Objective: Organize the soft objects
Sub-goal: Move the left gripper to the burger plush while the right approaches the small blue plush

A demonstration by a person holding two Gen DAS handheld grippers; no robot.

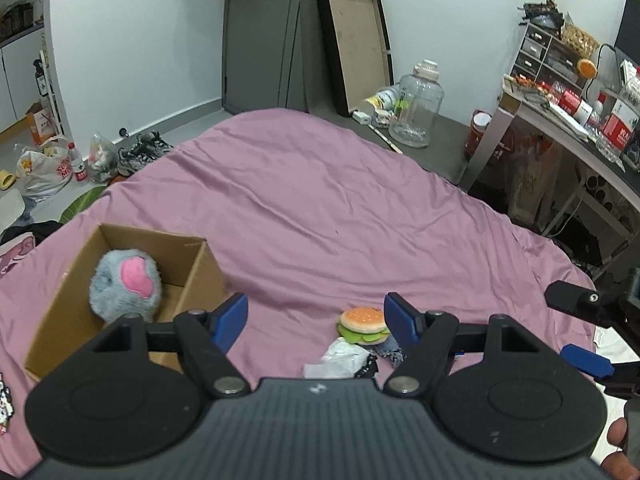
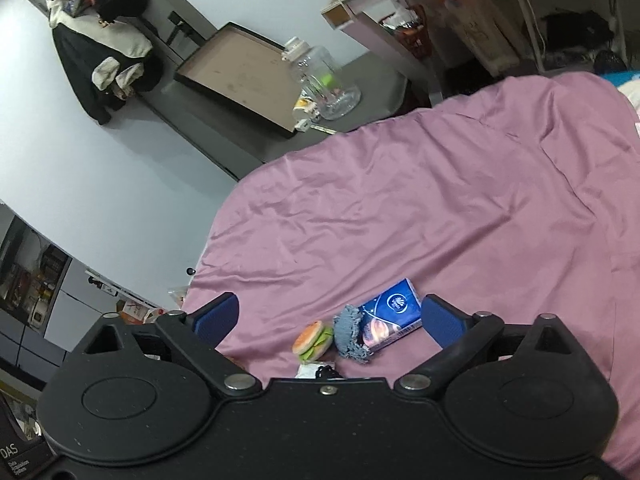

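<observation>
Both grippers, left gripper (image 1: 316, 320) and right gripper (image 2: 330, 316), are held wide and empty above the burger toy (image 2: 313, 341) near the bed's (image 1: 320, 200) front edge. Grey plush (image 1: 125, 290) is already packed in the box (image 1: 200, 276), likely the destination.

Your right gripper (image 2: 330, 316) hangs over the pink bed sheet (image 2: 440, 208) with its blue fingers (image 2: 218, 318) spread wide and nothing between them. Just past the fingers you see a little toy burger (image 2: 313, 341). Right beside it lies a fuzzy blue cloth (image 2: 352, 334), and that cloth touches a blue tissue pack (image 2: 394, 312). A small white and black thing (image 2: 316, 371) peeks out at the gripper's edge. Far off, a big clear jar (image 2: 320, 80) stands on the floor near a flat brown tray (image 2: 236, 76).
</observation>
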